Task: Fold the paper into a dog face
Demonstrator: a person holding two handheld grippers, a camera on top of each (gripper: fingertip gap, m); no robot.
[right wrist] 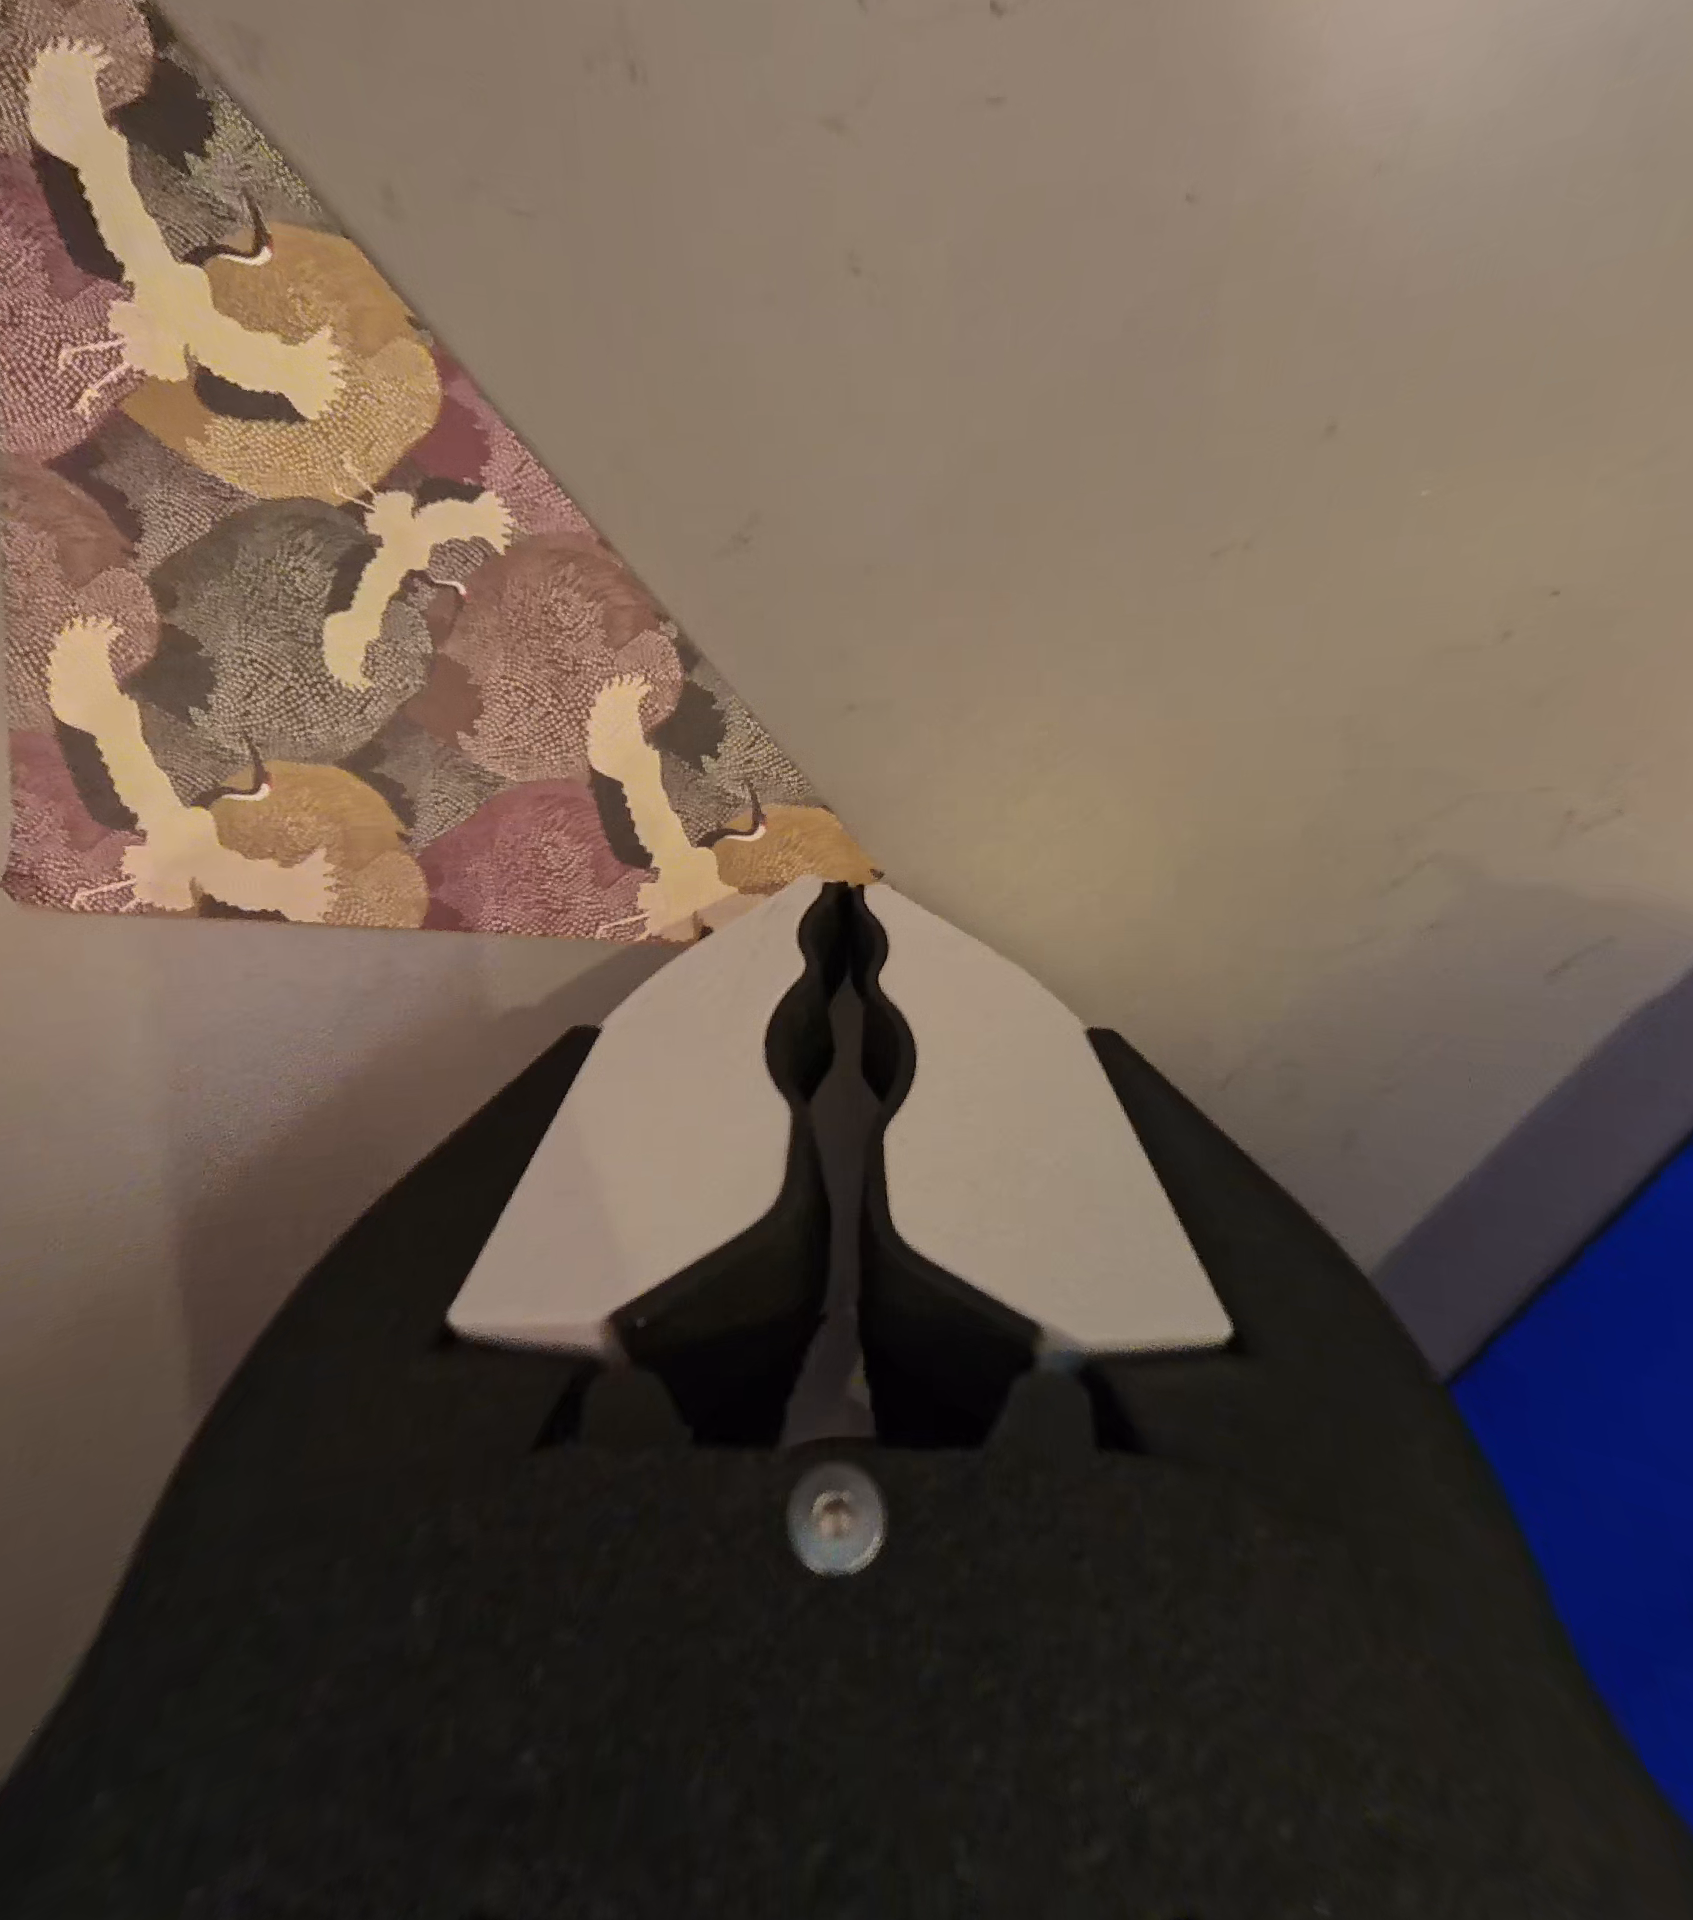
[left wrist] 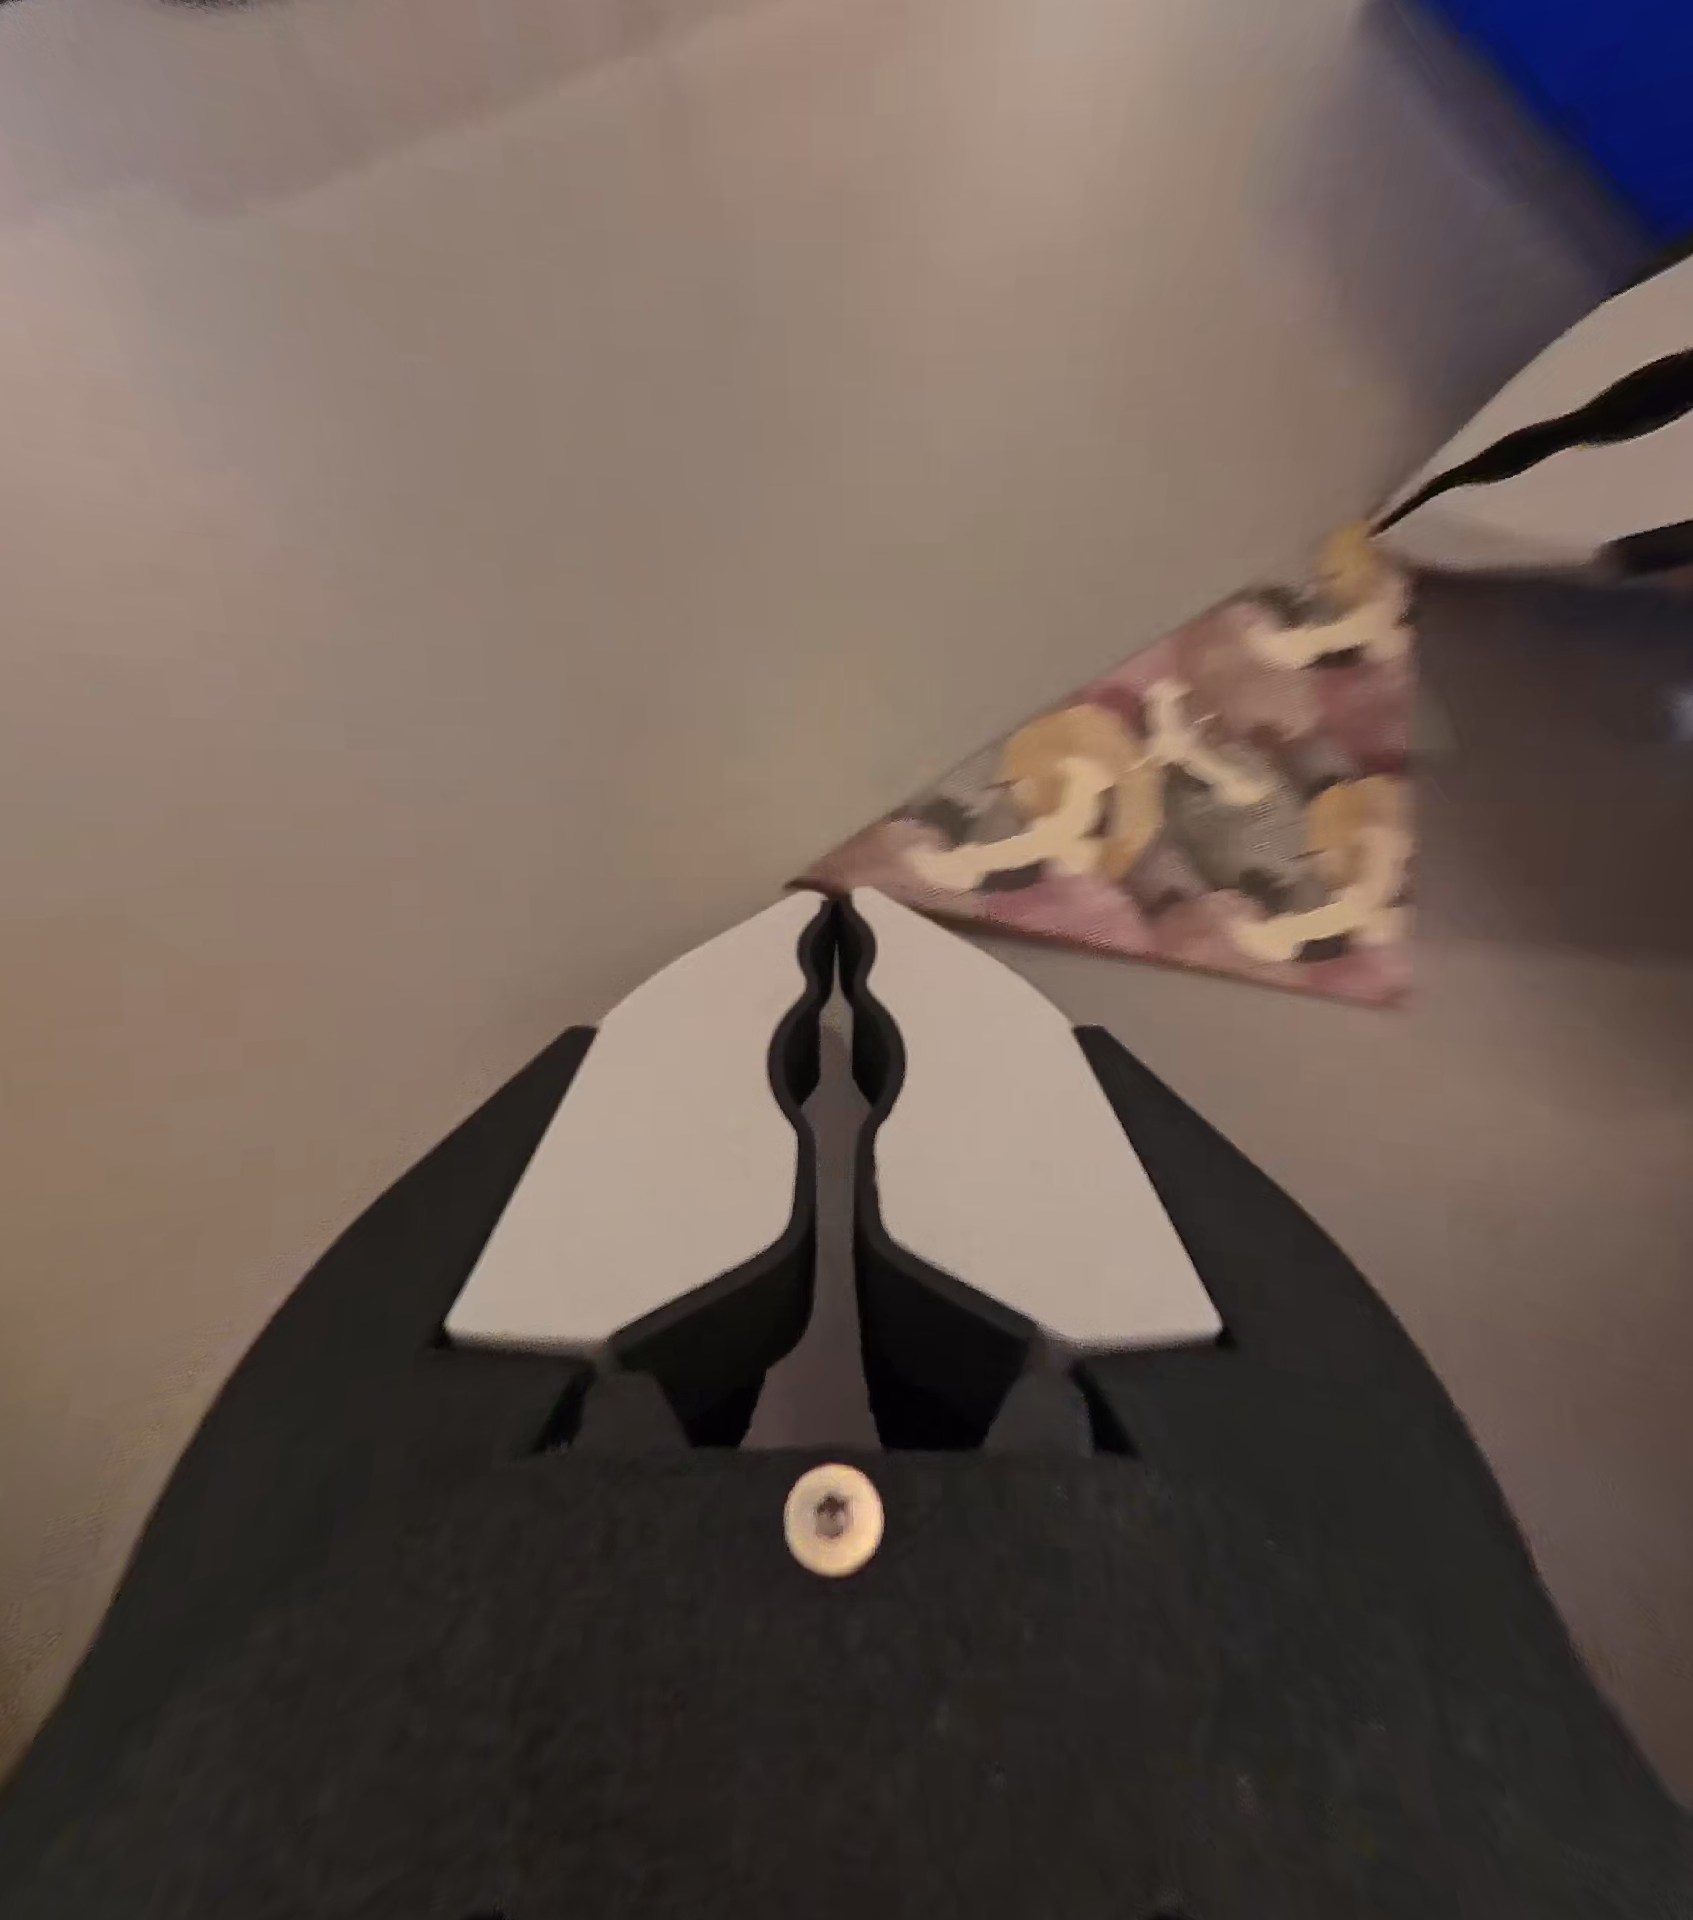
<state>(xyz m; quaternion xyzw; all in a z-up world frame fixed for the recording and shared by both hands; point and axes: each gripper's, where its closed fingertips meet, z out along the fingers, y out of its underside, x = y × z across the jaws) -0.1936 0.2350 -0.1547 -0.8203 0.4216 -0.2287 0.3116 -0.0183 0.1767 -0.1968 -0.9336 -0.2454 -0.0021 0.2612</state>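
Observation:
The paper (right wrist: 302,582) is folded into a triangle with a purple, gold and grey bird pattern. It lies on the grey table (right wrist: 1133,416). My right gripper (right wrist: 852,891) is shut with its tips on the triangle's right-hand sharp corner. In the left wrist view the paper (left wrist: 1185,821) stretches to the right, and my left gripper (left wrist: 831,906) is shut with its tips on the near sharp corner. The right gripper (left wrist: 1382,520) shows there too, closed at the far corner. The triangle's top corner is cut off in the right wrist view.
A blue surface (right wrist: 1652,1455) lies beyond the table's edge at the lower right of the right wrist view. It also shows at the top right of the left wrist view (left wrist: 1569,104). The table (left wrist: 406,520) is bare grey to the left of the paper. My hands' fingertips stand some 20 centimetres from each other.

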